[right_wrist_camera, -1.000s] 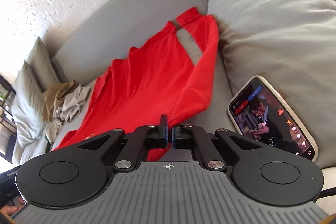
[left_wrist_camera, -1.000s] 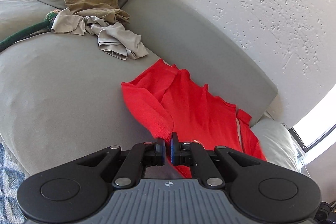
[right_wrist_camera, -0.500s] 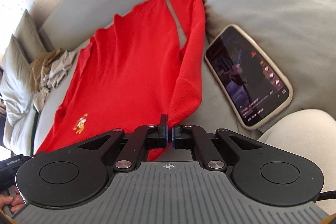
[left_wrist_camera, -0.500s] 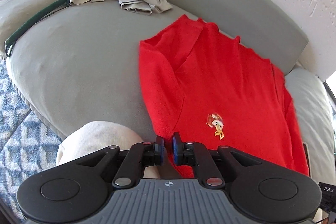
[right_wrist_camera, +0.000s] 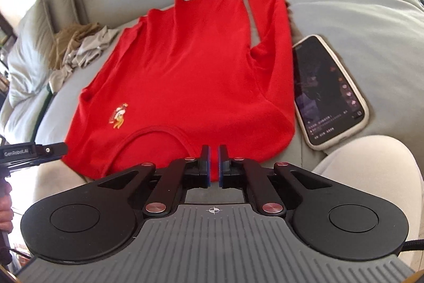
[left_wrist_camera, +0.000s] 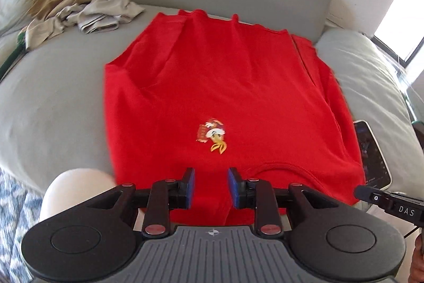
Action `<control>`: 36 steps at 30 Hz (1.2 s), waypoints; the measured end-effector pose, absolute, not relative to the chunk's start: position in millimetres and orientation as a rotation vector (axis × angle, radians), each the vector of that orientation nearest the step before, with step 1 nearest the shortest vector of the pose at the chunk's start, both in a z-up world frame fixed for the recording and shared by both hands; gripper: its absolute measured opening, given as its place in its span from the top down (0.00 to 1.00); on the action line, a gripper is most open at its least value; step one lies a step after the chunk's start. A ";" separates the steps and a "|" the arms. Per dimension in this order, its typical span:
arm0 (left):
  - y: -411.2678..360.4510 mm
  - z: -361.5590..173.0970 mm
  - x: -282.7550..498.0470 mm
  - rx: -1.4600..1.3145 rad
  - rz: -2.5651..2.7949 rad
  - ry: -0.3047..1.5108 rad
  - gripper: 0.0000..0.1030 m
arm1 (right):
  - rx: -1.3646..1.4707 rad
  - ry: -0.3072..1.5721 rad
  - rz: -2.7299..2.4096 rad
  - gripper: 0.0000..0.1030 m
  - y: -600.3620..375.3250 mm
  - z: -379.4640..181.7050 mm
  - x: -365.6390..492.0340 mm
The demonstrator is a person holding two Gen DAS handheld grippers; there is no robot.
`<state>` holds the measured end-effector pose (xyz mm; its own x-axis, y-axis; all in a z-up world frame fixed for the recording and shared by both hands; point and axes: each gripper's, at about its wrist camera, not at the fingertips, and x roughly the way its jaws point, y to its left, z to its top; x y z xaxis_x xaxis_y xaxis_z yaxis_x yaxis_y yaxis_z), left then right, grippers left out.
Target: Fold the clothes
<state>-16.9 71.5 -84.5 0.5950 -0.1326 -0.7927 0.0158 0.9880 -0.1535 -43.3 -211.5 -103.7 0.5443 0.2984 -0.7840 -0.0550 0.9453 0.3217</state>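
your red shirt (left_wrist_camera: 228, 86) lies spread face-up on the grey sofa (left_wrist_camera: 53, 102), neckline toward you at 6 o'clock and hem away at 12 o'clock against the backrest. the small duck emblem (left_wrist_camera: 212, 134) sits just above the collar in the left wrist view. both sleeves look tucked along the body's sides, the one at 3 o'clock running beside the phone (right_wrist_camera: 328, 92), which lies just beside the shirt's edge on the cushion.

your left hand-held gripper (left_wrist_camera: 210, 187) stands with its jaws apart, a clear gap between the blue pads, and red cloth shows through that gap with nothing pinched. your right hand-held gripper (right_wrist_camera: 214, 166) has its jaws drawn narrow with only a thin slit left; it sits over the shoulder edge near the collar, and whether a bit of cloth lies in that slit is too close to call.

by the look of it the laying-out step is done and the folding proper is about to start. the next move likely calls for you to take a side or the shoulders, one gripper per corner, and carry that edge across or toward the hem at 12 o'clock. mind the phone at 3 o'clock: a dragged sleeve could sweep it. the pile of beige clothes (left_wrist_camera: 79, 9) at 10 o'clock waits well apart from the shirt.
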 end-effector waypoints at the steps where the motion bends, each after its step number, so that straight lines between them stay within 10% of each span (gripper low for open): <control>1: 62.6 -89.7 -10.7 -0.103 -0.089 0.931 0.75 | 0.250 0.980 0.219 0.95 -206.5 -106.5 -37.3; 15: 63.2 -79.9 -14.1 -0.140 -0.158 1.060 0.78 | 0.227 1.157 0.271 0.84 -202.3 -106.9 -24.5; 18: 68.0 -38.9 -10.8 -0.182 -0.166 0.932 0.73 | 0.275 1.020 0.266 0.53 -217.7 -60.7 -19.7; 24: 65.5 9.9 8.1 -0.214 -0.173 0.772 0.60 | 0.245 0.754 0.234 0.37 -249.0 29.6 -1.1; 32: 51.2 28.4 65.5 -0.255 -0.209 0.706 0.57 | 0.162 0.695 0.214 0.38 -270.3 68.1 81.2; 36: 45.2 14.4 102.1 -0.272 -0.195 0.738 0.57 | 0.189 0.800 0.202 0.55 -280.7 42.1 159.2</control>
<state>102.1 45.2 14.4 0.7240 -0.2698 -0.6348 0.0794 0.9468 -0.3117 159.2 -280.7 42.1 0.6796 0.2501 -0.6897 -0.1078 0.9639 0.2433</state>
